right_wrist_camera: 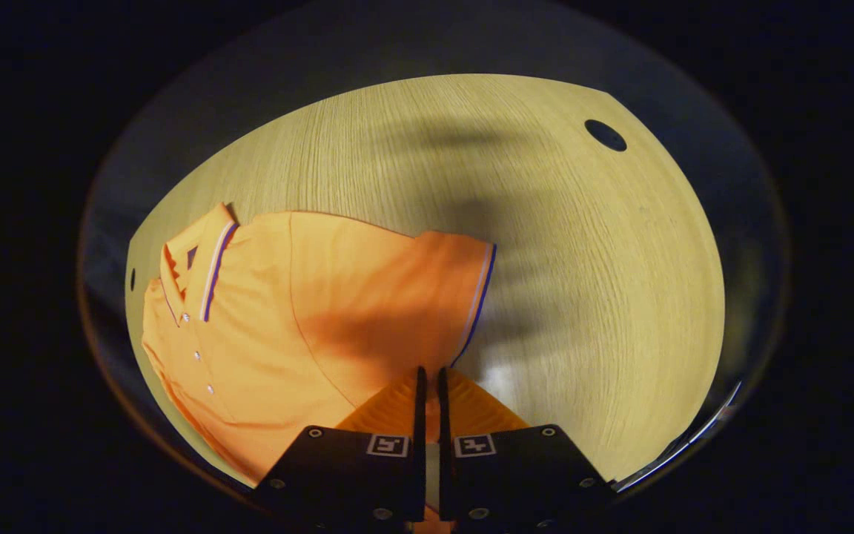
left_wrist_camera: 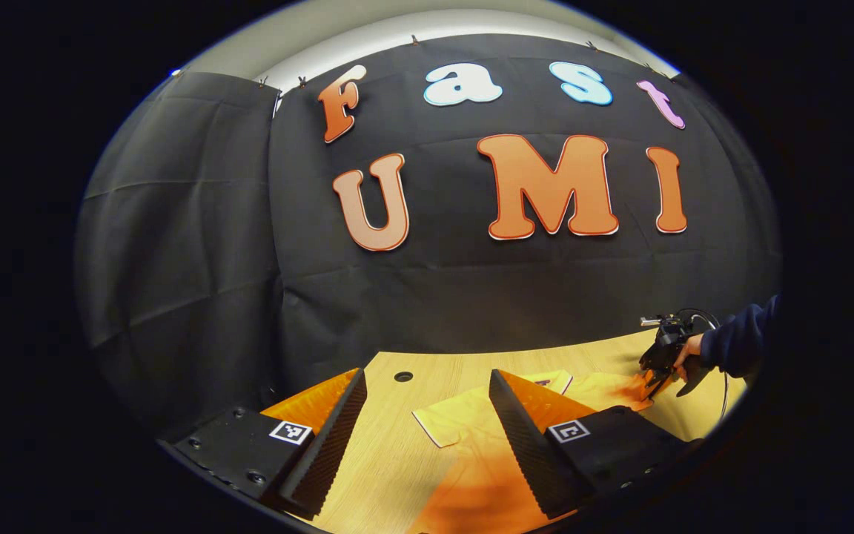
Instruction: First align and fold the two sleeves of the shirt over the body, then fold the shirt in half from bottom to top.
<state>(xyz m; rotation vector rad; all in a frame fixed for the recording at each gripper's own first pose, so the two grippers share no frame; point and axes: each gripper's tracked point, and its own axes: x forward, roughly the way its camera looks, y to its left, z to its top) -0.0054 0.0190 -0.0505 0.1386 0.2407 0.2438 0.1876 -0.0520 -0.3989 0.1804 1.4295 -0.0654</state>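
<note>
At the bottom of the right gripper view, the right gripper (right_wrist_camera: 428,386) has its two fingers drawn nearly together at the lower edge of the sleeve (right_wrist_camera: 427,297) of the shirt (right_wrist_camera: 264,326); whether cloth is pinched between them cannot be told, as the fingers hide the contact. In the left gripper view, the left gripper (left_wrist_camera: 427,415) is spread wide with nothing between its fingers, poised above the shirt's near part. Farther off in that view, the other gripper meets the garment's far side, held by a hand (left_wrist_camera: 688,350) in a dark sleeve. The shirt, an orange polo with a striped collar (right_wrist_camera: 208,271) and a buttoned placket, lies front up and flat on the table (right_wrist_camera: 583,259). The visible sleeve extends outward from the body, not yet folded over it; judged from this, the task is at its start, with both sleeve folds and the bottom-to-top fold remaining. The table is pale wood-grain with a round cable hole (right_wrist_camera: 606,135). Black cloth (left_wrist_camera: 197,245) forms the booth's wall behind.
</note>
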